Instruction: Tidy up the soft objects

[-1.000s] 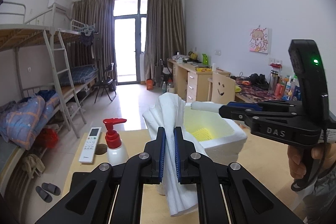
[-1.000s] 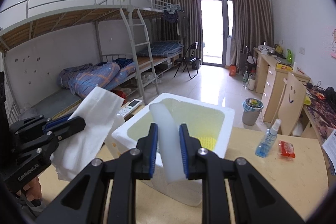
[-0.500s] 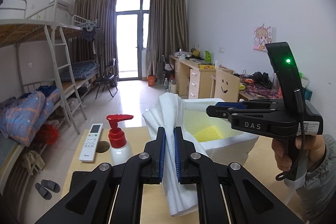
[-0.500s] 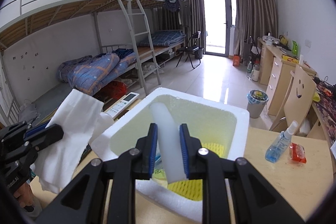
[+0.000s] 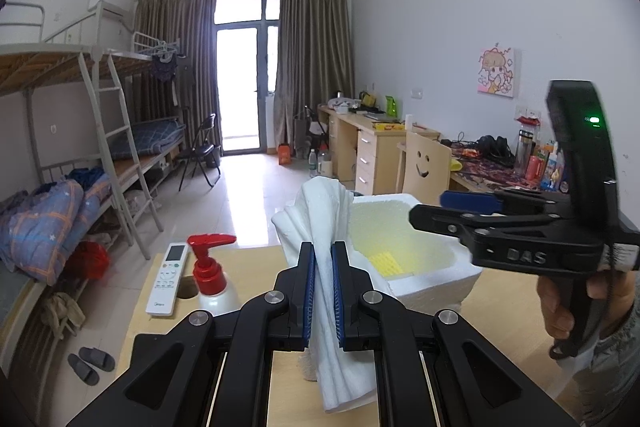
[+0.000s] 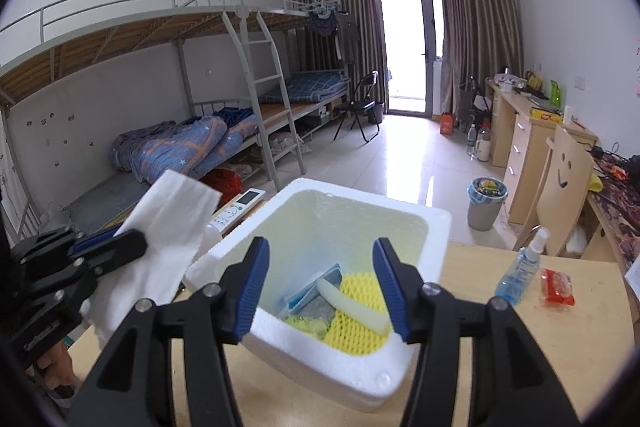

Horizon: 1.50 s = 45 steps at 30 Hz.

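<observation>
2 right gripper (image 6: 322, 281) fingers opening — foam tube (image 6: 354, 307) below, in box (image 6: 436, 227).

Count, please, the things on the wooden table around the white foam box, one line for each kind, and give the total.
Remote control: 1
Pump bottle with red top: 1
Blue spray bottle: 1
Red snack packet: 1
Total: 4

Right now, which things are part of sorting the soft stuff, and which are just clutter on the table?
Job:
- white cloth, clamped in left gripper
- foam box
- white foam tube, yellow foam net inside the box
- right gripper, fingers opening, nothing between them

Clutter:
- remote
- red pump bottle
- blue spray bottle
- red packet
</observation>
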Motion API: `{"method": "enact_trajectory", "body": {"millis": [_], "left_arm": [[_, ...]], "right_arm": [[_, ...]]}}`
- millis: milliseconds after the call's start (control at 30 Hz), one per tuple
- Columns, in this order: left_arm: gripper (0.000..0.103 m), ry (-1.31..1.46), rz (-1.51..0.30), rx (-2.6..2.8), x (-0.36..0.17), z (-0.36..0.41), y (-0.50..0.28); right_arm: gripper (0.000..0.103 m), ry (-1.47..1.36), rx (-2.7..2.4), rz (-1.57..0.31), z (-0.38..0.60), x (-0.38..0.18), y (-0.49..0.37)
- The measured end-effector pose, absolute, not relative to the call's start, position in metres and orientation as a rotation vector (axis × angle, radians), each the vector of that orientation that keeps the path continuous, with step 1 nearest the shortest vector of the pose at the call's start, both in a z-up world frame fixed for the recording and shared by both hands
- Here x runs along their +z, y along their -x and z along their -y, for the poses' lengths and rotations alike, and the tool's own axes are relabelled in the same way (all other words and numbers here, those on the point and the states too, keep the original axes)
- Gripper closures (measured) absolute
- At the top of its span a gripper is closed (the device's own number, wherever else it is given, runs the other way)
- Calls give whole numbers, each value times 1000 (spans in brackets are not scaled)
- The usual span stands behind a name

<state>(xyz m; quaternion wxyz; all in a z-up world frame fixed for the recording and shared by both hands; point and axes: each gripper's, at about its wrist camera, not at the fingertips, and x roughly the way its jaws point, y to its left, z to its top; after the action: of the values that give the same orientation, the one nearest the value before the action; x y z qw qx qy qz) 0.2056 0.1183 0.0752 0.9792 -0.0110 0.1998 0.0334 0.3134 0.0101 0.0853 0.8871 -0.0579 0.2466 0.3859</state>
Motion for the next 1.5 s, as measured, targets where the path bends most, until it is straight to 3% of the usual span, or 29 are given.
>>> {"method": "enact_trajectory", "body": {"millis": [67,200,267,333,1167,1200,1233,1267,1333,1500], "left_arm": [[94,22,-404,62,77,-118,-208],[94,19,-409,59,80,-113,-216],[94,17,-413,57,81,-109,-220],[94,13,-417,54,81,-105,-225],[93,0,-524,51,70,-90,-301],[91,8,-520,45,70,-91,-302],[81,6,-517,50,70,-93,-303],[65,-2,-516,51,69,-92,-304],[43,0,-516,56,69,-93,-306],[23,-16,-493,50,72,-86,-304]], "right_arm": [[32,116,796,-496,-2,89,-307],[22,93,782,-468,13,95,-301],[8,85,771,-454,19,96,-299],[0,78,774,-434,25,97,-294],[1,55,690,-397,78,81,-270],[1,58,684,-396,78,79,-270],[1,63,681,-397,78,80,-269],[1,65,676,-394,78,80,-268],[1,56,666,-386,82,79,-266],[1,28,645,-395,95,73,-265]]}}
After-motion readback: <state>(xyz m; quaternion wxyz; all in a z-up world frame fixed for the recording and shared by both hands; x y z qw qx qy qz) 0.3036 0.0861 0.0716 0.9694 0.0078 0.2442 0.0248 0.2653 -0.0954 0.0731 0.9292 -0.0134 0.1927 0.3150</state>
